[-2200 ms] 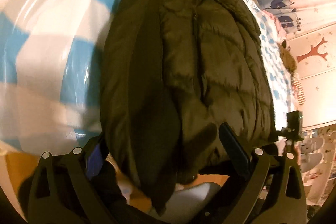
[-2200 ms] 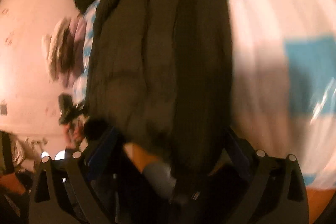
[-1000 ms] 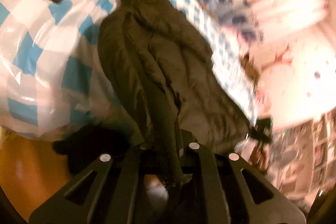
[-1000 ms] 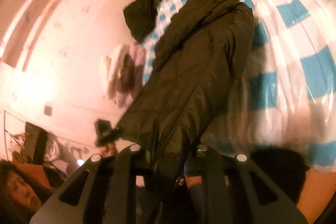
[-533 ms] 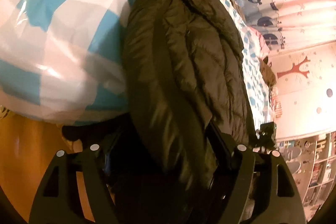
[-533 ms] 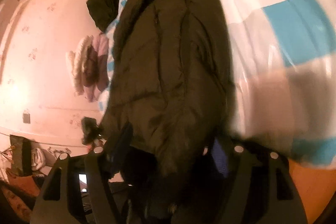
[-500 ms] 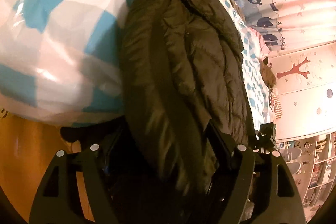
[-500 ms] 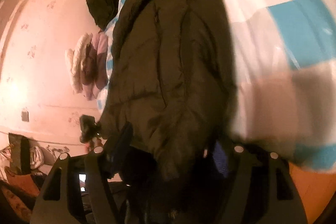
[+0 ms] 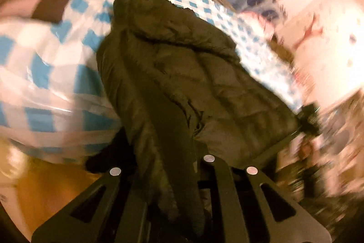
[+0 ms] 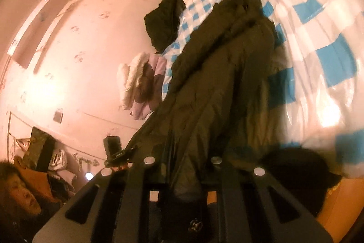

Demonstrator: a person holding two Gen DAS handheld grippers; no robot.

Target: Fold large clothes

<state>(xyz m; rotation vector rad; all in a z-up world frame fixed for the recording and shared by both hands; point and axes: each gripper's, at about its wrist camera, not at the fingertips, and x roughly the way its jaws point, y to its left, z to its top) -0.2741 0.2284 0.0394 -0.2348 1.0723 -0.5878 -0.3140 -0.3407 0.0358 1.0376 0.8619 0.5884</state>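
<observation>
We note the jacket (image 9: 195, 74) is dark olive quilted cloth with a faint sheen. The checked cover (image 10: 323, 22) is glossy plastic film over cloth. Both grippers' black matt plastic bodies carry bright metal screws (image 9: 209, 158). The floor (image 9: 52, 188) resembles smooth wood.

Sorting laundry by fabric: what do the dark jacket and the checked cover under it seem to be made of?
Jacket: seemingly quilted synthetic shell, nylon-like, puffy with stitched channels and a dull sheen. Cover: looks like blue-and-white checked cloth under clear plastic film, judging by glossy glare streaks; the blur leaves this uncertain.
</observation>
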